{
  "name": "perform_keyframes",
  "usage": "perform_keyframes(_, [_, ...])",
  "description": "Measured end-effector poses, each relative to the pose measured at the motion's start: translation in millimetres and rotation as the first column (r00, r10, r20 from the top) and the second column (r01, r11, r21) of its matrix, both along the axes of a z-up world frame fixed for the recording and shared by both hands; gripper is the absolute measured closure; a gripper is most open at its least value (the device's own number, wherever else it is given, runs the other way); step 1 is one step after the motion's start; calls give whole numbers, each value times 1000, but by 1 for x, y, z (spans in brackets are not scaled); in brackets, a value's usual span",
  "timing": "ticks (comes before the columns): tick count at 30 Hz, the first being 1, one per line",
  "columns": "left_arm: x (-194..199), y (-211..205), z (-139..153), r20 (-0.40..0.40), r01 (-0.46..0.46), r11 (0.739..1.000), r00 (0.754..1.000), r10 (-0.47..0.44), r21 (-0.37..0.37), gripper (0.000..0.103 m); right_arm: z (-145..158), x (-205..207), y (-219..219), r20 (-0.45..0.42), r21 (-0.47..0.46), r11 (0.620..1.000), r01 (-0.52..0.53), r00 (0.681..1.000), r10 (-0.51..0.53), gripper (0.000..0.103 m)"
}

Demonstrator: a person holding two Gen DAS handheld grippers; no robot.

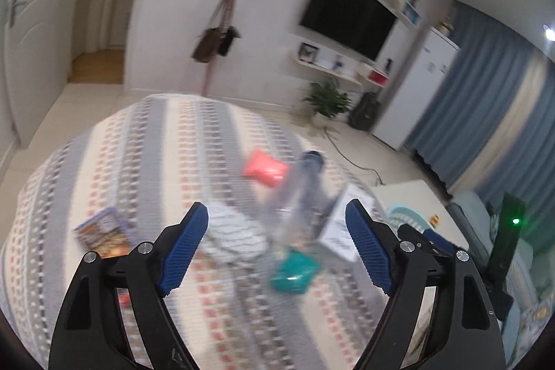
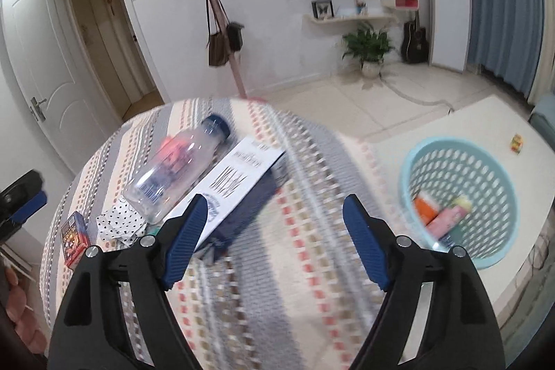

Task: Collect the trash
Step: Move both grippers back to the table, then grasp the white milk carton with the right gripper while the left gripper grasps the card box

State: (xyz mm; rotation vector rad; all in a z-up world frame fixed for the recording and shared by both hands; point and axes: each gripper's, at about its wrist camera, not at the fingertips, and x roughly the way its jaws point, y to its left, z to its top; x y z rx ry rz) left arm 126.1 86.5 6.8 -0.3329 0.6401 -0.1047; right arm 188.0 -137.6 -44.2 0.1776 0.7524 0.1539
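Both grippers hang over the round desk [image 2: 312,283] under its striped, patterned cloth, and both are empty. The left gripper [image 1: 276,227] has its blue ribbed fingers [image 1: 187,248] spread wide with nothing between them; the right gripper [image 2: 275,224] is the same, fingers [image 2: 364,245] well apart over bare cloth.

The trash lies bunched toward the middle of the left view and the left of the right view: a clear plastic bottle with a dark blue cap [image 2: 177,165] on its side, leaning against a long white-and-navy carton [image 2: 239,186]. Beside them sit a crumpled white wrapper with black dots [image 2: 119,224], a small colourful box [image 2: 73,238], a pink-red packet [image 1: 265,167] and a teal pouch [image 1: 293,273] — the last two blurred.

At the right of the right view stands a light blue perforated plastic basket [image 2: 416,169] on a pale low surface beside the desk, already holding an orange pack and a pink one. It probably sits there so that each piece has only a short trip off the desk. With the fingers wide open, both hands look ready for another pick.
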Motion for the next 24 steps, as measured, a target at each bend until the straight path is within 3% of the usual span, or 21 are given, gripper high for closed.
perform_keyframes(6, [-6, 51, -14, -41, -113, 993, 993, 114, 18, 23, -20, 30, 24, -119, 92, 996, 8, 993, 3, 27])
perform_keyframes(11, [-8, 92, -38, -140, -257, 966, 956, 259, 33, 23, -31, 46, 40, -183, 116, 992, 41, 983, -20, 26])
perform_keyframes(14, [-9, 108, -52, -192, -328, 944, 925, 329, 37, 18, -36, 56, 48, -215, 92, 993, 76, 975, -54, 22])
perform_keyframes(19, [0, 107, -72, -263, -327, 945, 911, 317, 5, 18, -44, 68, 64, -251, 25, 997, 78, 966, -69, 23])
perform_keyframes(24, [15, 92, -80, -282, -309, 945, 902, 327, 107, 18, -48, 72, 69, -261, -32, 998, 56, 963, -63, 23])
